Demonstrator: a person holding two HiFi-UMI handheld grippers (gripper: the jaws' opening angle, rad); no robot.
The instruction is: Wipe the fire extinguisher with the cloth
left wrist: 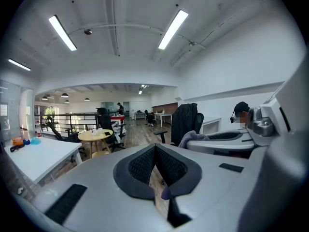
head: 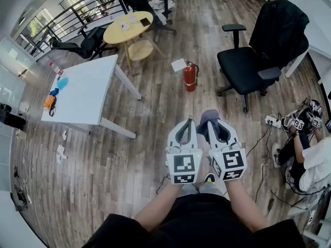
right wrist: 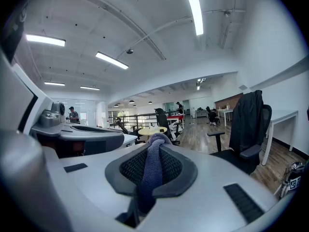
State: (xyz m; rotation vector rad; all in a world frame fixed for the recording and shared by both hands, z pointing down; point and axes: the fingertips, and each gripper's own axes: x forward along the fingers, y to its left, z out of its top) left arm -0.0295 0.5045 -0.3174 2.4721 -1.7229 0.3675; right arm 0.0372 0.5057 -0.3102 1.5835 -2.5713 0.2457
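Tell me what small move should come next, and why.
Probably step forward and bring the right gripper down toward the extinguisher. The cloth is already clamped between that gripper's jaws, so it is ready for wiping. The extinguisher stands well ahead, near the chair, and nothing touches it yet.

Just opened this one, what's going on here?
A person stands in an office with a gripper in each hand. The right gripper is shut on a grey-purple cloth and held out in front. The left gripper is shut beside it, with nothing clearly held. The red fire extinguisher stands on the floor ahead, between a white table and a black chair. Nothing touches it, so wiping has not started.
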